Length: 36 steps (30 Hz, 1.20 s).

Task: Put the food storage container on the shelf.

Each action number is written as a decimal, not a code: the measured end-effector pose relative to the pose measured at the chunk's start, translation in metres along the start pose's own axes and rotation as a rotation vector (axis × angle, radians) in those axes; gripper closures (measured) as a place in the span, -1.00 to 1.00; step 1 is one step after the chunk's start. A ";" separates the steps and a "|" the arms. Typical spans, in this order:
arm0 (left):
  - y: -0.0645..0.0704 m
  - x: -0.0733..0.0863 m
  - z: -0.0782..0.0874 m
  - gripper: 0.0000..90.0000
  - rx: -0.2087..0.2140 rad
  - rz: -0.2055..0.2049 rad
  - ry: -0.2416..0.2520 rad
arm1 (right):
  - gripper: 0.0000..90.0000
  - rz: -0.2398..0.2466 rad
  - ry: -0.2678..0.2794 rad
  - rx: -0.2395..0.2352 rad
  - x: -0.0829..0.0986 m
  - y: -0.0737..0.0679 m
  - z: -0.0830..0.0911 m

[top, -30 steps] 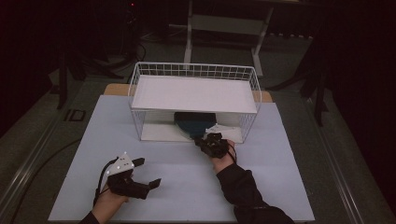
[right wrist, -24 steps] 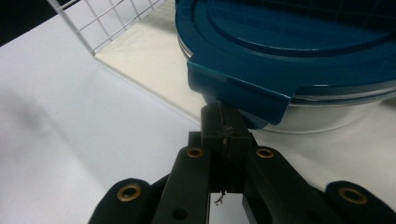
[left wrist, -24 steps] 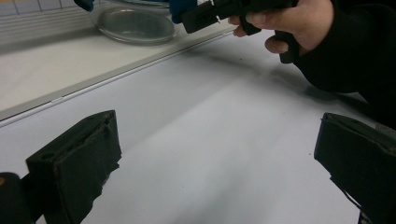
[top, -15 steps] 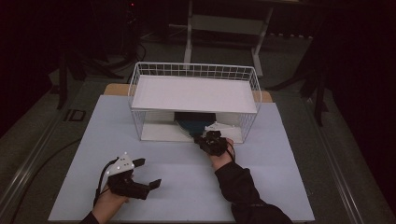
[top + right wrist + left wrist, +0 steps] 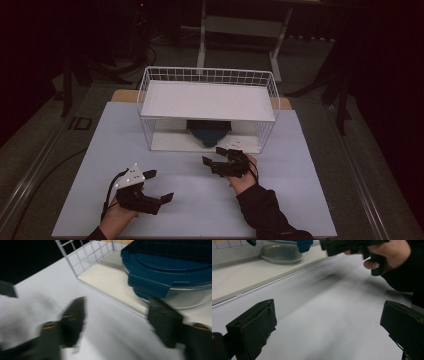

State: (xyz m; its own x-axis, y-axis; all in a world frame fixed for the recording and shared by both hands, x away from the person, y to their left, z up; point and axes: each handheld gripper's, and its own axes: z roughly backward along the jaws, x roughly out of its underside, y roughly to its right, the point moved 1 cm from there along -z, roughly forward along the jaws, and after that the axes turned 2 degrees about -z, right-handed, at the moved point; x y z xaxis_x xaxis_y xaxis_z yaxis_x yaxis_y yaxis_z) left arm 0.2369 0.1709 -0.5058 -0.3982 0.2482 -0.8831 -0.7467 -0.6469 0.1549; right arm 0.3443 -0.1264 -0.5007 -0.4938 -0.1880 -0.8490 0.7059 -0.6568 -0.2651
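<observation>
Right tongs [image 5: 215,156], jaws spread and empty, have drawn back from the wire rack's [image 5: 207,77] lower shelf since the previous second. The blue-lidded container [image 5: 172,272] sits on that shelf, just ahead of them and not touched. Left tongs [image 5: 159,186], likewise spread and empty, rest low over the white surface [image 5: 310,190], nearer the person. Judged: the container is placed, and the right tongs are retreating.
</observation>
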 end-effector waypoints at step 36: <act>0.006 -0.002 0.003 -0.99 0.004 -0.038 0.012 | -0.66 0.003 -0.015 0.050 0.048 0.005 0.075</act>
State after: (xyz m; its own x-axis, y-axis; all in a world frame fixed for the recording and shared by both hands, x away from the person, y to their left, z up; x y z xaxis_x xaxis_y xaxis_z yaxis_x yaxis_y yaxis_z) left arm 0.2316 0.1685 -0.5019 -0.3631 0.2640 -0.8936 -0.7635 -0.6340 0.1229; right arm 0.2858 -0.1937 -0.5084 -0.4995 -0.2003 -0.8428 0.6812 -0.6919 -0.2393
